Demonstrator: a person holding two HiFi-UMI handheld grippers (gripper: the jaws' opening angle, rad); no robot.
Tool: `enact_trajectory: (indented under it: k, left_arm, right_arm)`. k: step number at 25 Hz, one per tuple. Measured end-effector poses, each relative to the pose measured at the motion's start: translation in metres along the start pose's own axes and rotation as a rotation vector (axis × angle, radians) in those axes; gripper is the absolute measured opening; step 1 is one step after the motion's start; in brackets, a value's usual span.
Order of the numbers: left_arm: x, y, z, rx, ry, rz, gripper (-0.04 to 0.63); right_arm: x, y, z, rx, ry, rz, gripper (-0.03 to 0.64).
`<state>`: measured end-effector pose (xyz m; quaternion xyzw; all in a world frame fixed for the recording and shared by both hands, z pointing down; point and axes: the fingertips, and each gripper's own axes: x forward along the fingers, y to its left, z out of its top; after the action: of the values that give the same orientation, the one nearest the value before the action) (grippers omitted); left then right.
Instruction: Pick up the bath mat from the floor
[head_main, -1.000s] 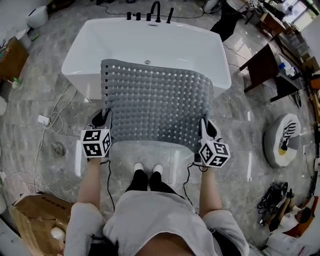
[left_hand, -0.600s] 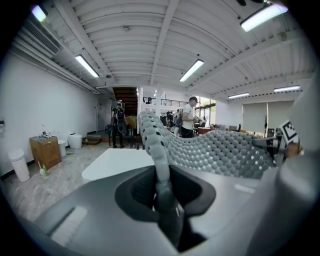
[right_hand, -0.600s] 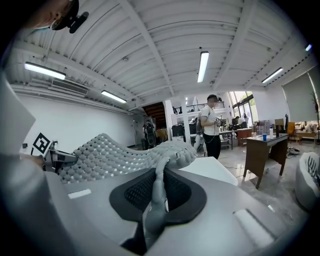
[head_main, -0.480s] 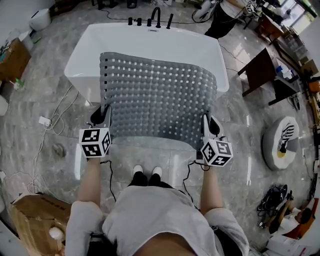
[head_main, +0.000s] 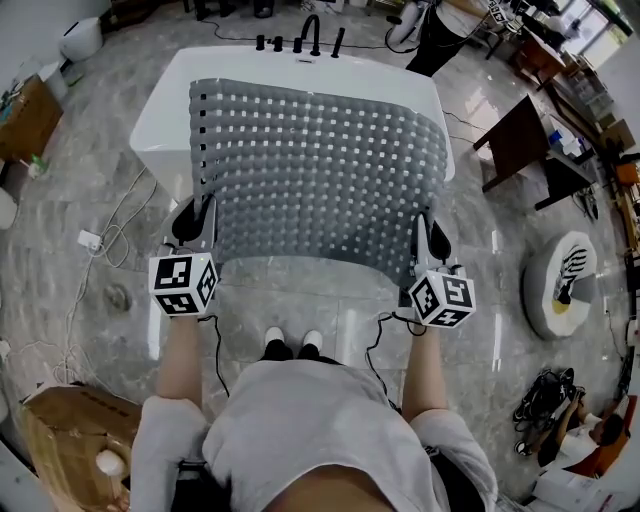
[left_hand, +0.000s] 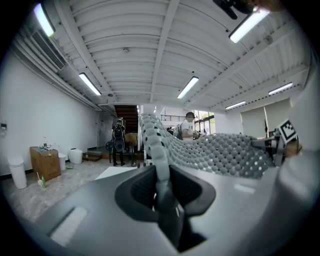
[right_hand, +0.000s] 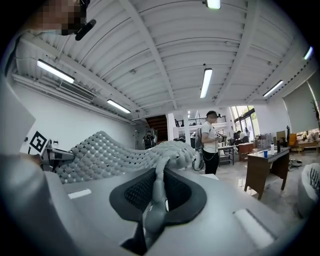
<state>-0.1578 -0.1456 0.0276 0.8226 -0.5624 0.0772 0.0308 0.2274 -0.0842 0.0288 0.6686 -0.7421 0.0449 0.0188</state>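
**Head view.** The bath mat (head_main: 315, 175), a grey perforated sheet, is off the floor (head_main: 95, 225). It is spread between the two grippers in front of the person and covers most of the white bathtub (head_main: 165, 105) from sight.

- **Grips:** The left gripper (head_main: 200, 218) is clamped on the mat's near left corner and the right gripper (head_main: 425, 238) on its near right corner. Each gripper view shows the mat's edge pinched between closed jaws.
- **Far edge:** Whether it floats free or brushes the tub rim near the taps (head_main: 312, 32) cannot be settled from above.
- **Technique:** The lift probably goes best with both hands level and evenly apart, so the sheet stays flat. Both grips should stay firm on the thin rubbery edge. The far edge should be kept from catching on the taps.
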Motion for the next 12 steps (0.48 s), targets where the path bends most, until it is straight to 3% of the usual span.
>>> enact_trajectory:
  k: [12]
  left_arm:
    - [-0.013, -0.005, 0.028, 0.012, -0.087, -0.002, 0.064]
  right_arm:
    - [-0.013, -0.001, 0.025, -0.017, -0.071, -0.003, 0.037]
